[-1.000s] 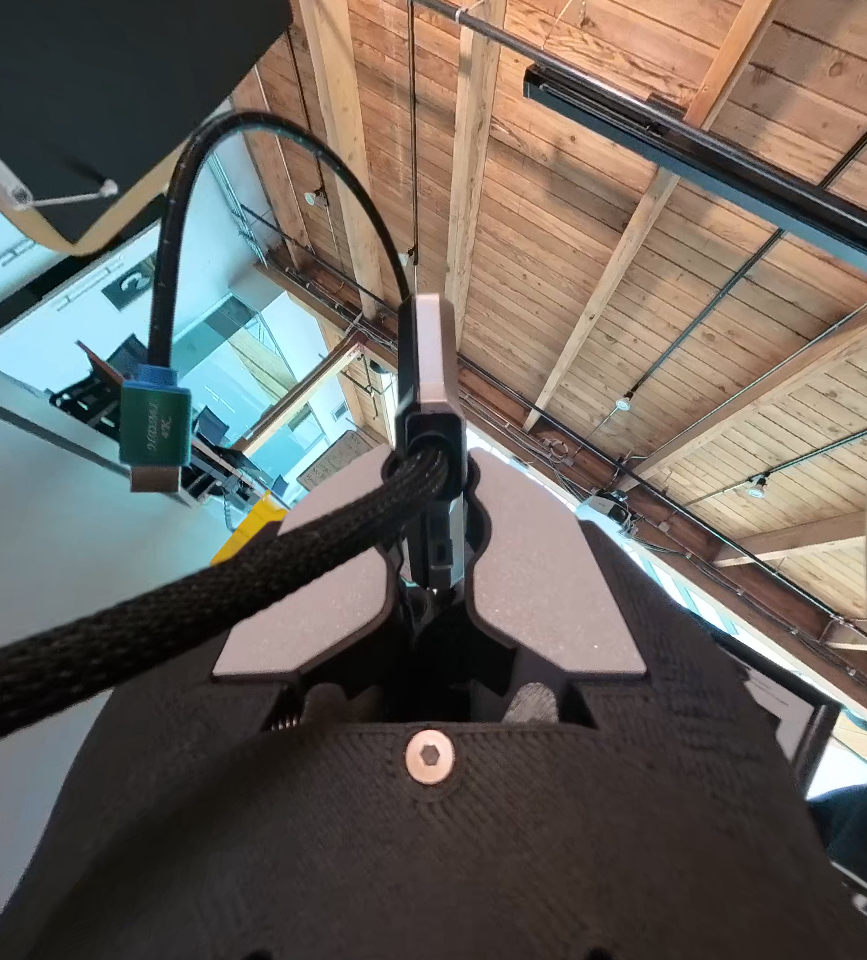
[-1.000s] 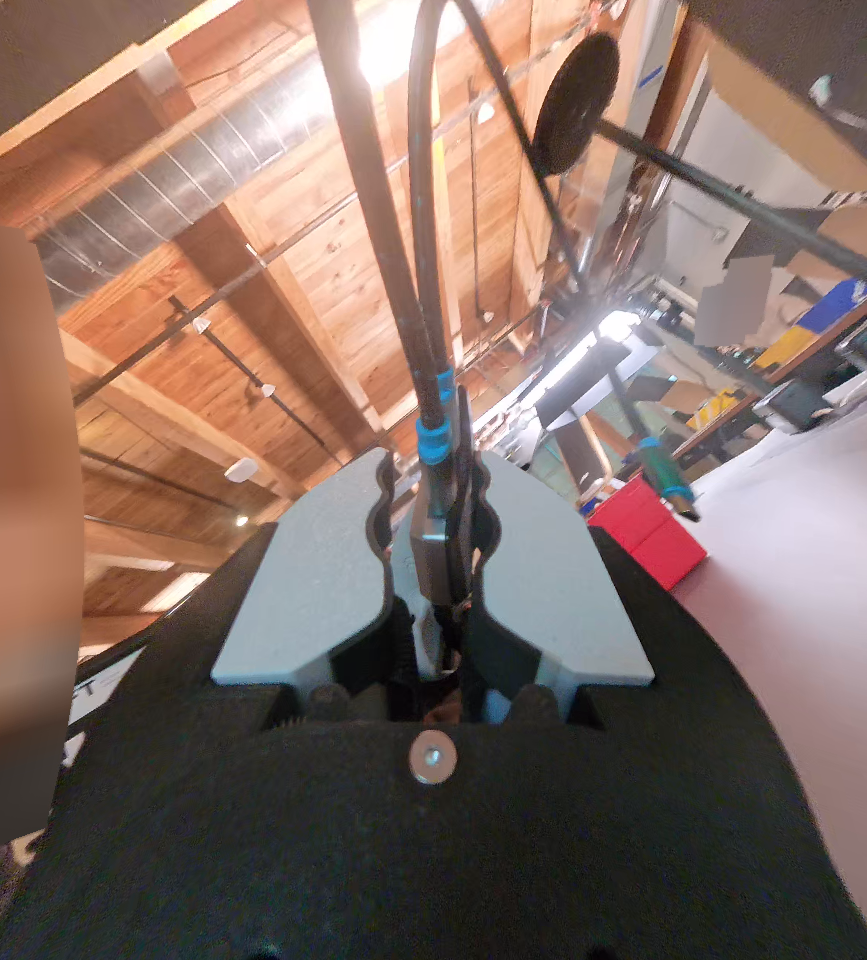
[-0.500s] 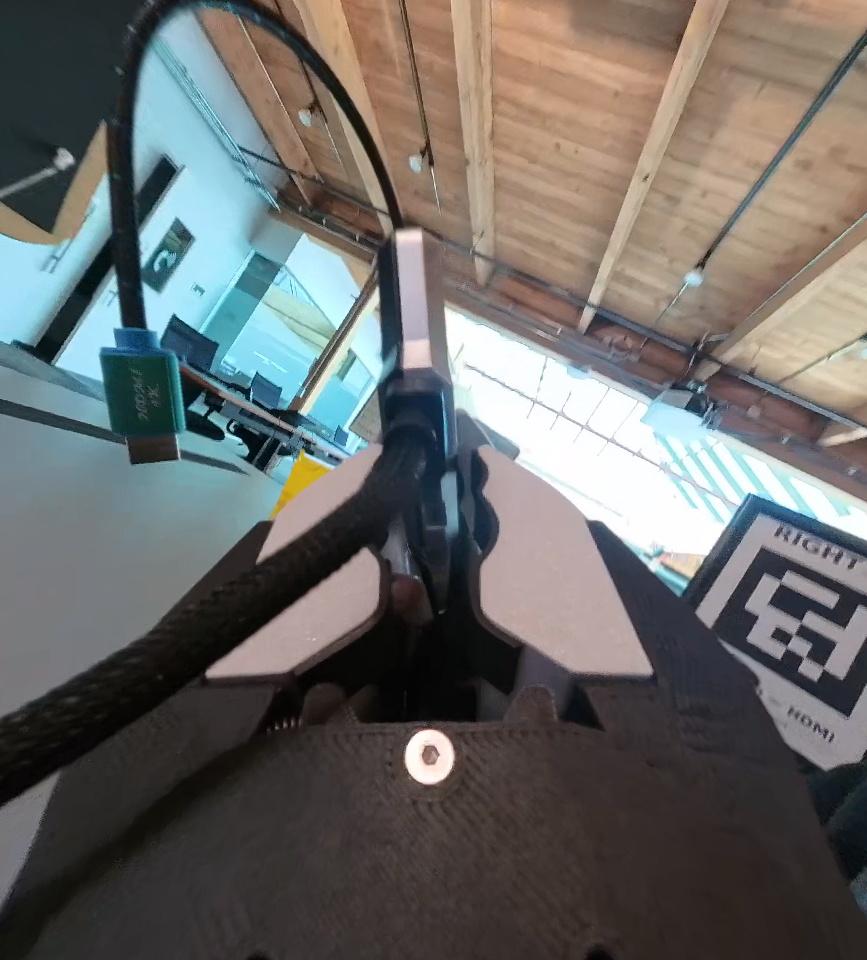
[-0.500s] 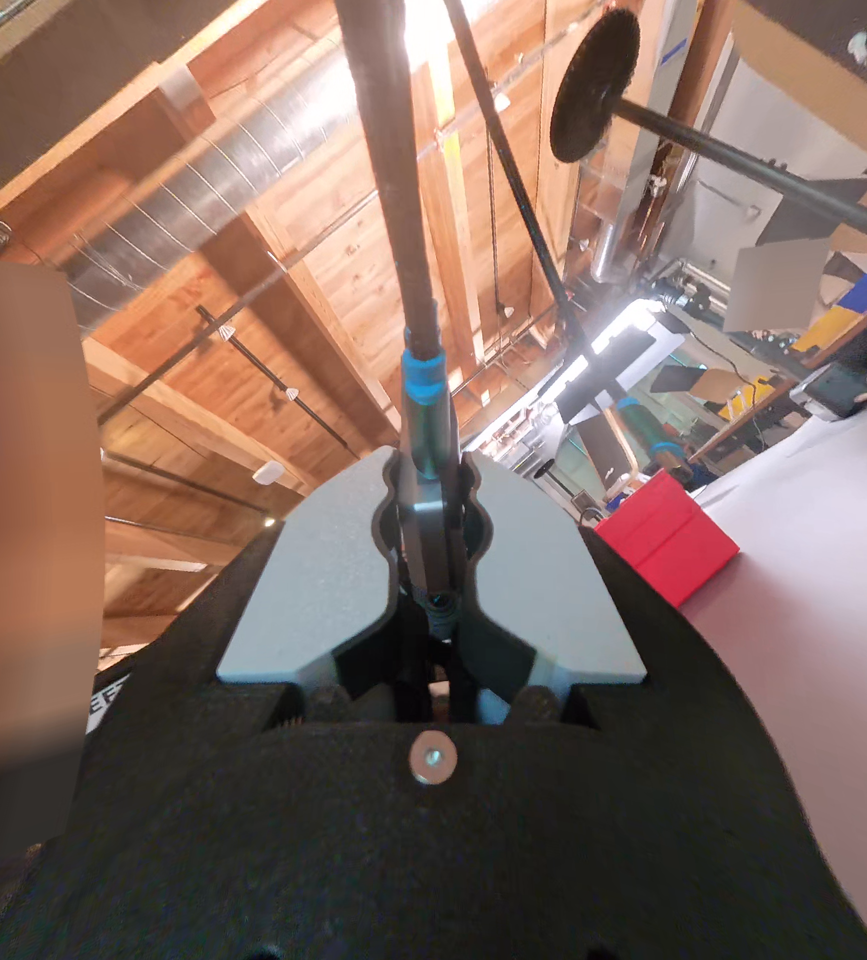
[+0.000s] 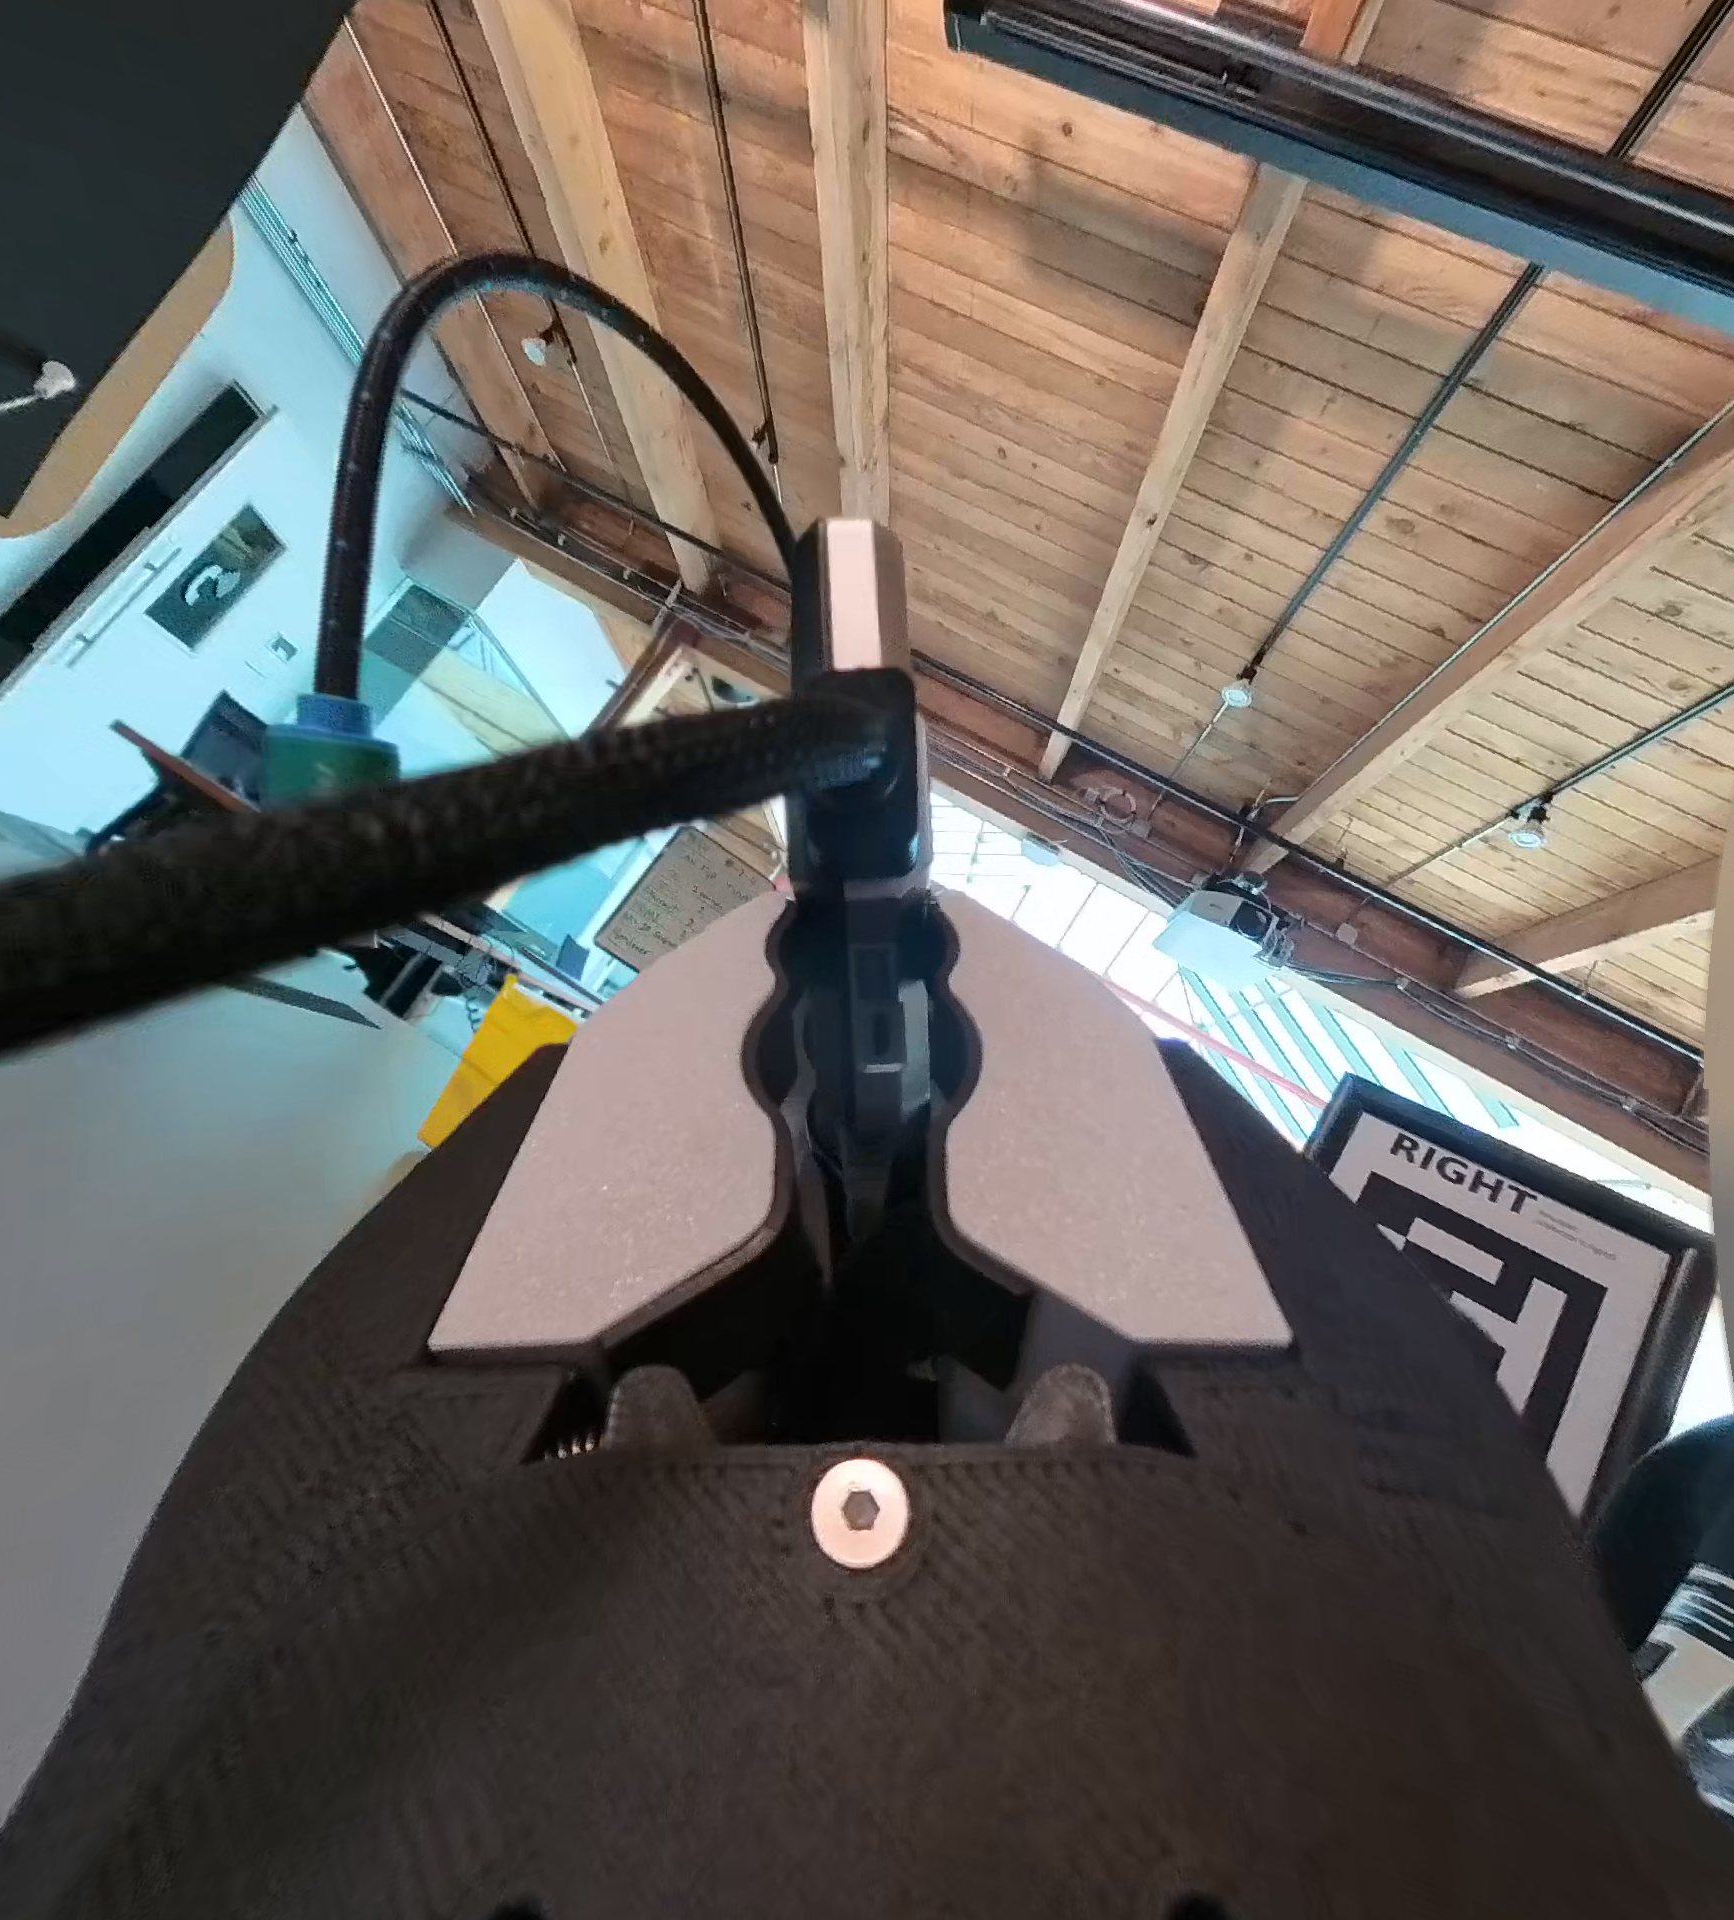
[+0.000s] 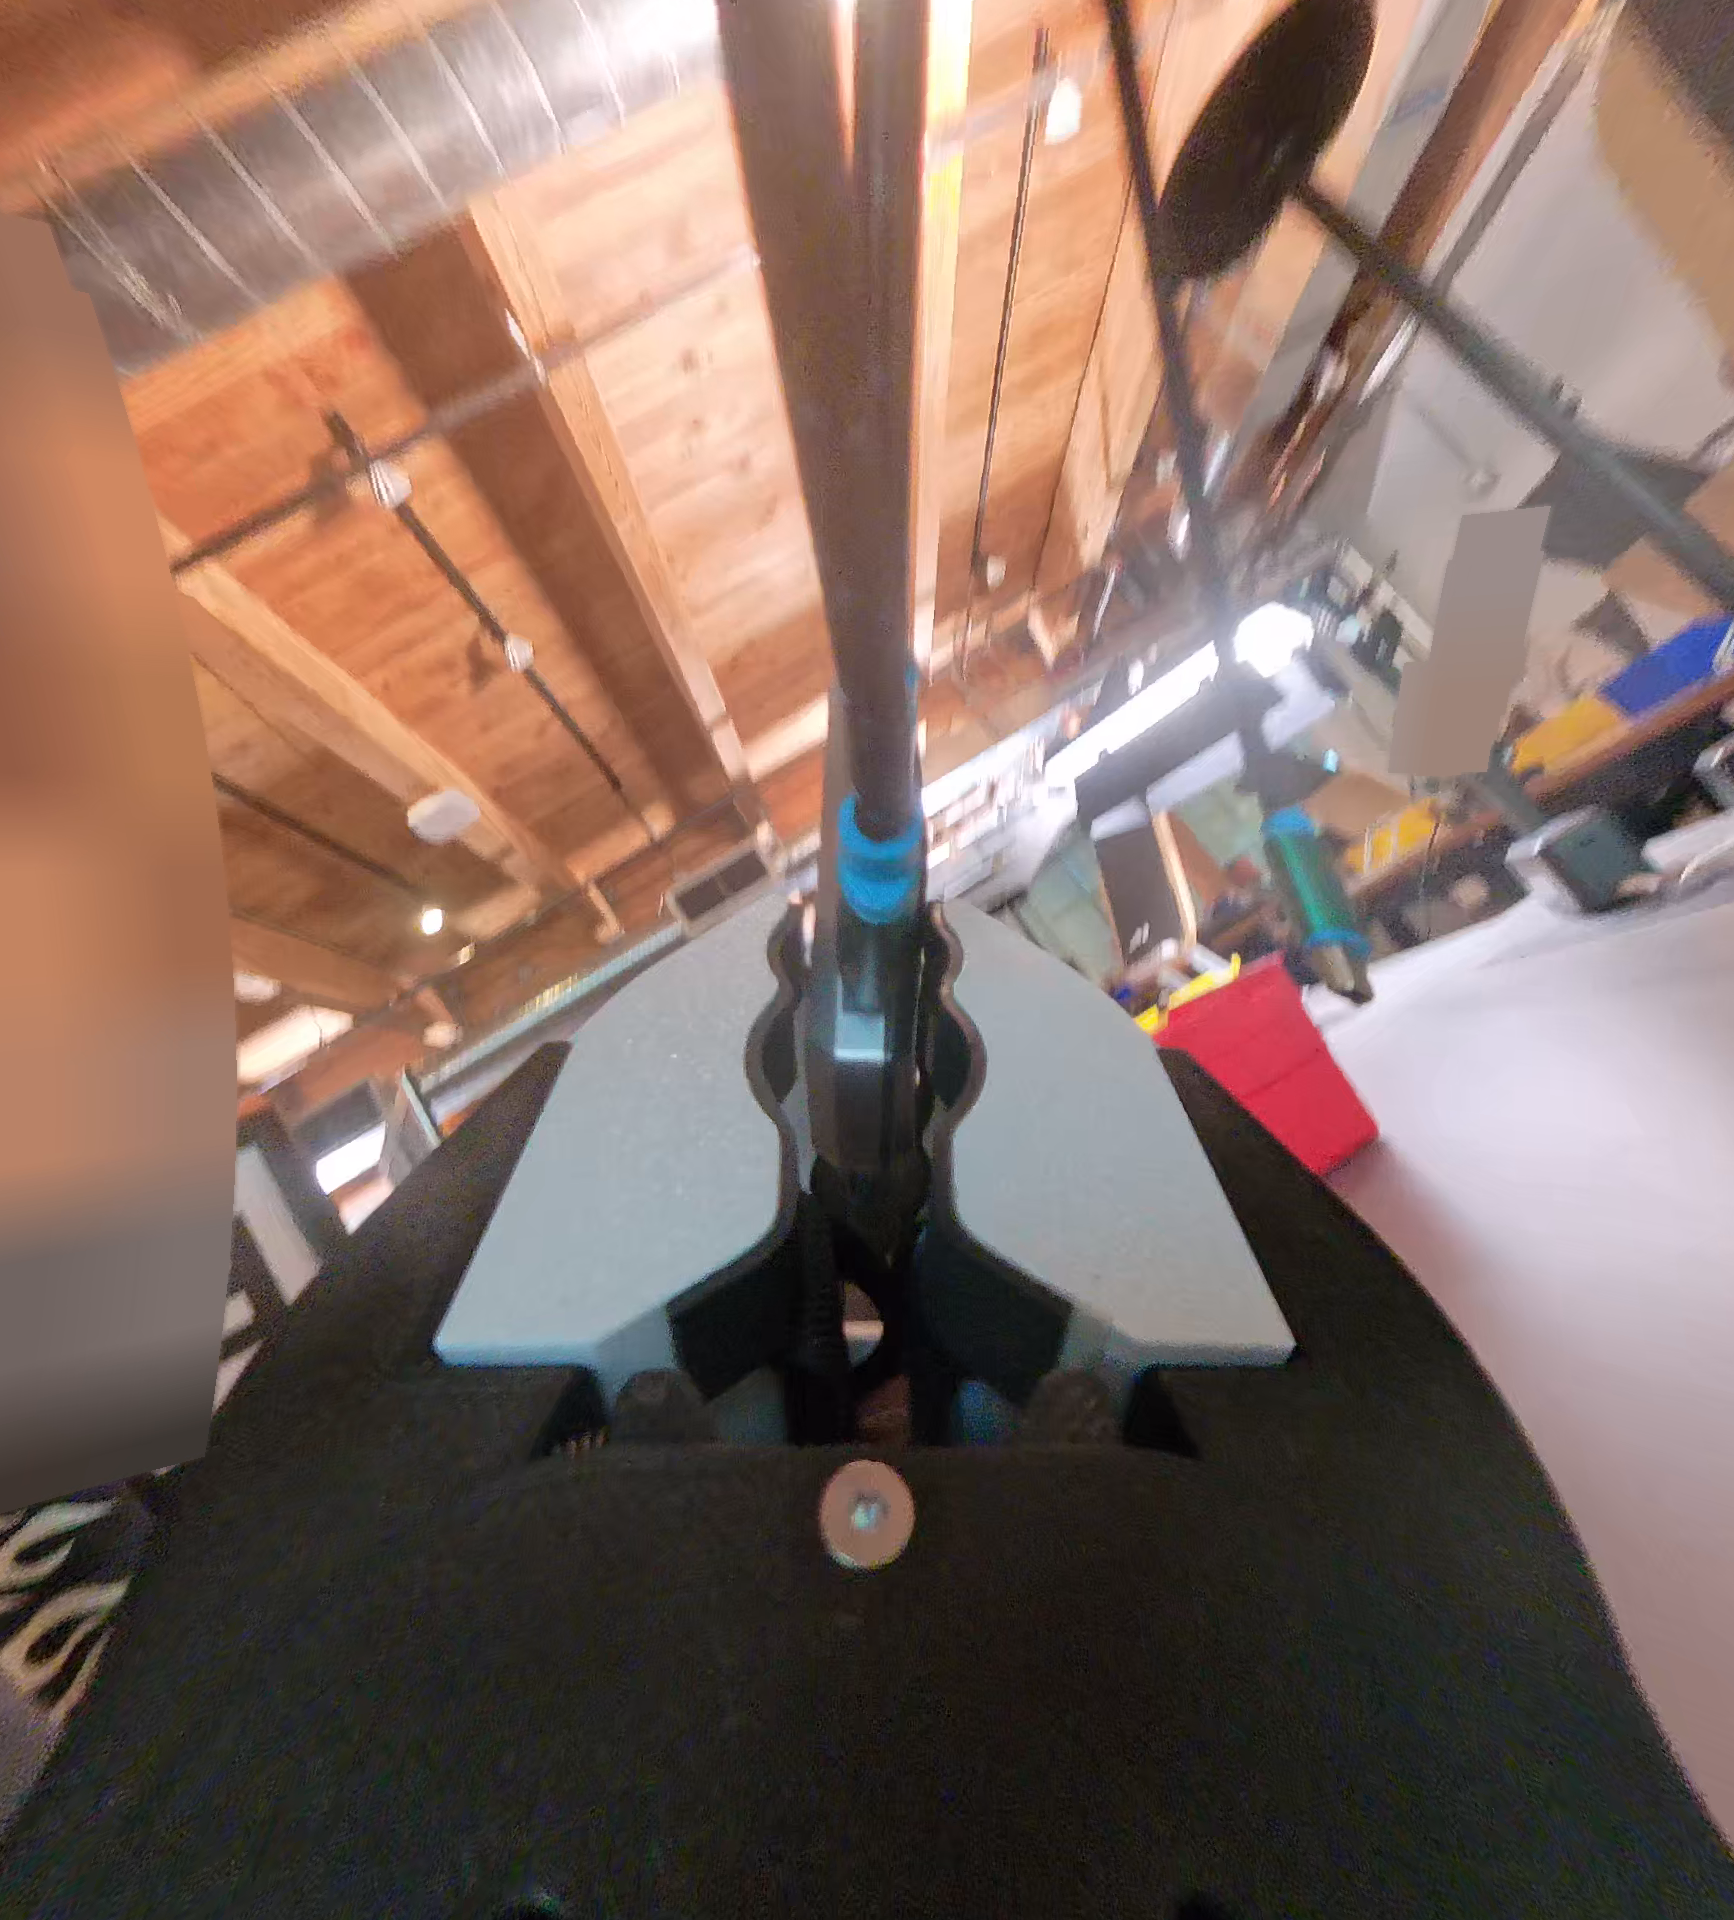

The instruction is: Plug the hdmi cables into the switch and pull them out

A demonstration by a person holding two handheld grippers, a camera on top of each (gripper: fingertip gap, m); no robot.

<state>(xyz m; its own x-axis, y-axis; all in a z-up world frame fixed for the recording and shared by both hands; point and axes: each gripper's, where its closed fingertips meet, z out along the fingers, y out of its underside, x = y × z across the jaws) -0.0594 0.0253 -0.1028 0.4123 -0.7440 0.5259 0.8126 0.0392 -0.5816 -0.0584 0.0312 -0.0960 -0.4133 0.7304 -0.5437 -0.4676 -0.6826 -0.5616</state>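
Left jaws: left gripper (image 5: 861, 940) pinches the switch (image 5: 855, 717), held edge-on and pointing up.
Switch ports: a thick braided cable (image 5: 343, 862) enters its left side; a thinner cable (image 5: 489, 343) arcs from its top to a hanging green plug (image 5: 323, 756).
Right jaws: right gripper (image 6: 861, 961) pinches an HDMI plug (image 6: 858, 997) with a blue collar.
Right view only: a second green plug (image 6: 1312, 902) dangling above a red box (image 6: 1268, 1060) on the white table (image 6: 1569, 1143).
Left view only: a framed marker board (image 5: 1528, 1299) at right.

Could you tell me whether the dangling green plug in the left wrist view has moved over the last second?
Yes. The green plug has swung toward the switch, now partly hidden behind the braided cable.
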